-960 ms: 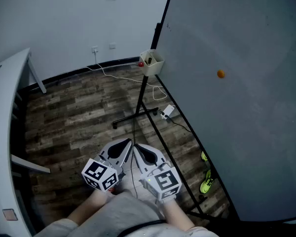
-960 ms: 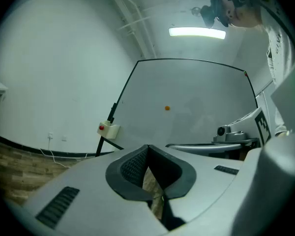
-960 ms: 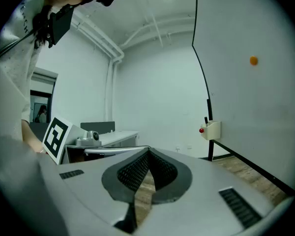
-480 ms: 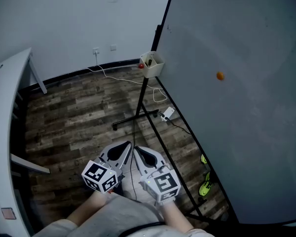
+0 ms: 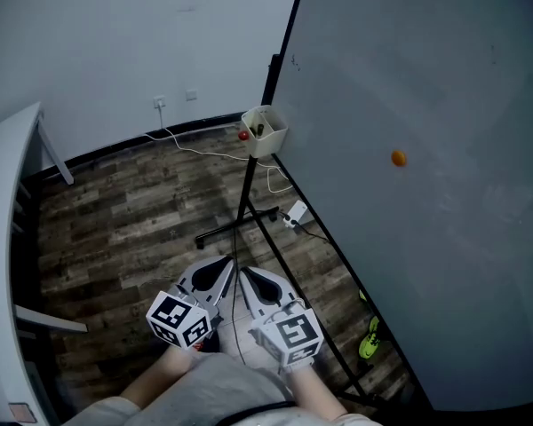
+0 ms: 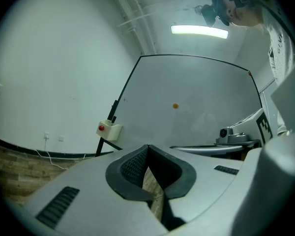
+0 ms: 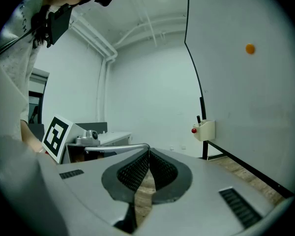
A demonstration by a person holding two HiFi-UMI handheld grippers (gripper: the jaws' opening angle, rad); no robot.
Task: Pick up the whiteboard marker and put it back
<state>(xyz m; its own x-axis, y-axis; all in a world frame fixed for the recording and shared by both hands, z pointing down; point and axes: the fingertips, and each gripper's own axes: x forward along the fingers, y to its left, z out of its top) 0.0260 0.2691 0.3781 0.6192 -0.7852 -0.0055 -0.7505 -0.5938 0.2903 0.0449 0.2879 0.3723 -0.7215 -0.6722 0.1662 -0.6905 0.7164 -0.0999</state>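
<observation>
Well beyond right hand-held gripper: marker.

Counting now: two grippers, the left gripper and the right gripper, one whiteboard carrying one orange dot and one cream holder box with one red knob and one dark marker, plus two wall sockets and one white table.

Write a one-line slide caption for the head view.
Left gripper and right gripper, shut and empty, face a whiteboard with a small box on its frame.
</observation>
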